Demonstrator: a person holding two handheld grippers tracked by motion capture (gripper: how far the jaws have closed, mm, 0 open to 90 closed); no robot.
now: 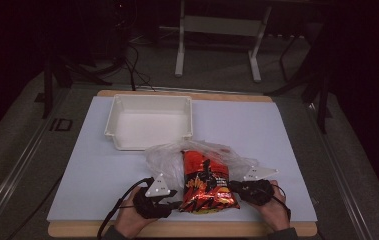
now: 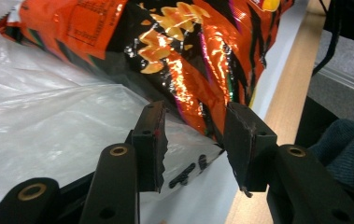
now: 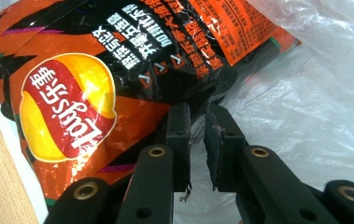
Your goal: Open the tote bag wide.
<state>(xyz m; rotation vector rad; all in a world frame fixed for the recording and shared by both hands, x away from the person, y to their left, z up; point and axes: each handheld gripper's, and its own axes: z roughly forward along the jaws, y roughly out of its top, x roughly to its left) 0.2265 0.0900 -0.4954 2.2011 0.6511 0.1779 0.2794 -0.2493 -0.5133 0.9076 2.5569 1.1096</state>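
your right gripper (image 3: 197, 140) pinches only the thin plastic bag (image 3: 305, 116) while your left gripper (image 2: 194, 140) stands spread around the chip bag (image 1: 204, 182) corner, so pulling could tear the film.

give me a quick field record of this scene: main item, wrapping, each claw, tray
main item: chip bag, orange and black, lying half inside the wrapping
wrapping: clear plastic bag, crumpled on the white mat
left claw: jaws apart at the chip bag's edge, not pressing it
right claw: jaws nearly together, pinching the plastic bag
tray: white, nothing inside, beyond the bags
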